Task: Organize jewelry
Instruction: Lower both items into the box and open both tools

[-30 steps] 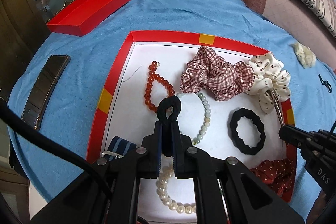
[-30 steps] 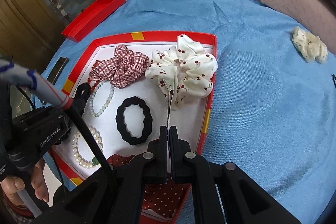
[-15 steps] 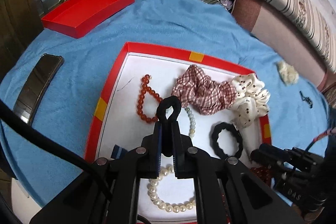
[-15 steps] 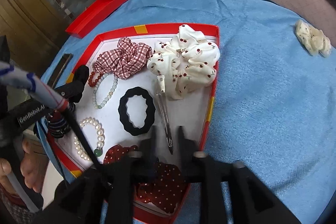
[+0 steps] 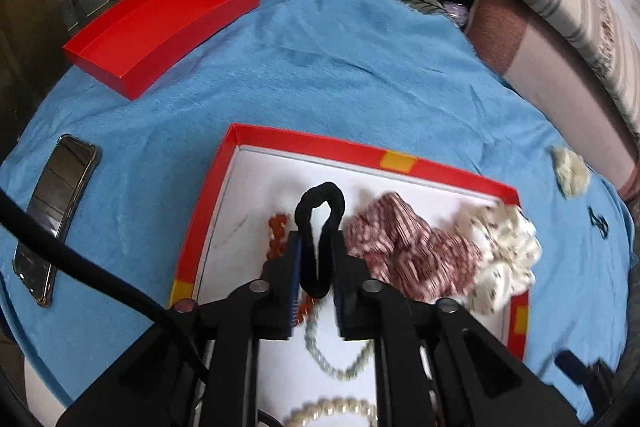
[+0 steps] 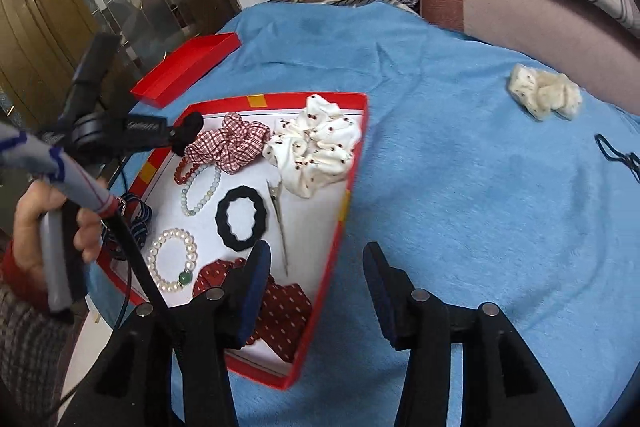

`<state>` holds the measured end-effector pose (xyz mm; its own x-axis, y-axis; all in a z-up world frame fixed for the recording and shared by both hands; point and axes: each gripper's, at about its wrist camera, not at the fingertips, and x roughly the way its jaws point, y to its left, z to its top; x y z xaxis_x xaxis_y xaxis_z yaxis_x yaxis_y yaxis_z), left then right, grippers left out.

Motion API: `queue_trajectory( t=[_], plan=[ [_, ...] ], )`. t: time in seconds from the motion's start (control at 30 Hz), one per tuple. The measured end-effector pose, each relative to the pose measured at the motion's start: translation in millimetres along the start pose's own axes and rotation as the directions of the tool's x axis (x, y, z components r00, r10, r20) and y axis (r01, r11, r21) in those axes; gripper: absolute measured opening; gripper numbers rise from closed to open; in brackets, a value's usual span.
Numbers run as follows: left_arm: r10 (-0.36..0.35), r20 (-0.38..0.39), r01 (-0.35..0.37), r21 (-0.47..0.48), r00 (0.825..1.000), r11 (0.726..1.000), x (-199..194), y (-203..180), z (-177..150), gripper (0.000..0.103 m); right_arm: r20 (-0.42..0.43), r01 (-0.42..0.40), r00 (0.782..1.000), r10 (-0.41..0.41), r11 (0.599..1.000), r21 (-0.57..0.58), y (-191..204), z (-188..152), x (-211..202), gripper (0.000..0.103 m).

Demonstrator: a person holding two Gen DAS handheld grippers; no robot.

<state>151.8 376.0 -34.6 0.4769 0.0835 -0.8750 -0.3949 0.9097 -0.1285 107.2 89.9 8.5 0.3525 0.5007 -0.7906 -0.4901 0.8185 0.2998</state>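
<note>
My left gripper (image 5: 317,247) is shut on a black hair tie (image 5: 320,215), held above the far left part of the red-rimmed white tray (image 5: 320,143); it also shows in the right wrist view (image 6: 188,135). The tray (image 6: 344,211) holds a plaid scrunchie (image 6: 232,147), a cherry-print scrunchie (image 6: 316,151), a black scrunchie (image 6: 240,219), a metal hair clip (image 6: 280,223), bead bracelets (image 6: 196,187), a pearl bracelet (image 6: 172,263) and a red dotted scrunchie (image 6: 280,311). My right gripper (image 6: 316,291) is open and empty over the tray's right rim.
An empty red box lid (image 5: 160,31) lies far left on the blue cloth. A phone (image 5: 56,215) lies at the left edge. A cream scrunchie (image 6: 544,95) and a thin dark hair tie (image 6: 616,155) lie on the cloth at right. A sofa and clothes are behind.
My right gripper let go of the metal hair clip in the tray, opened wide and pulled back. My left gripper carried the black hair tie toward the tray's far left corner.
</note>
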Motion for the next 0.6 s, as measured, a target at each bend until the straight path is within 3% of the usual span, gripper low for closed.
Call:
queue_trajectory(
  t=[0.2,0.43,0.6],
  plan=[
    [-0.003,0.027,0.004,-0.009,1.000,1.000,-9.6,-2.6,-5.6,0.044,0.009,-0.005,1.000,0.004,0.999,0.051,-13.8,-1.5,-4.2,0.053],
    [-0.030,0.088,0.031,-0.009,0.996,0.999,-50.2,-2.9,-16.5,0.051,-0.003,0.013,1.000,-0.013,0.999,0.047,-14.9,-14.2,-8.6,0.053],
    [-0.001,0.143,0.005,-0.032,0.990,0.999,-88.0,-2.4,-41.0,0.064,-0.013,0.009,1.000,-0.008,0.999,0.045,-10.8,-26.5,-12.8,0.053]
  ],
)
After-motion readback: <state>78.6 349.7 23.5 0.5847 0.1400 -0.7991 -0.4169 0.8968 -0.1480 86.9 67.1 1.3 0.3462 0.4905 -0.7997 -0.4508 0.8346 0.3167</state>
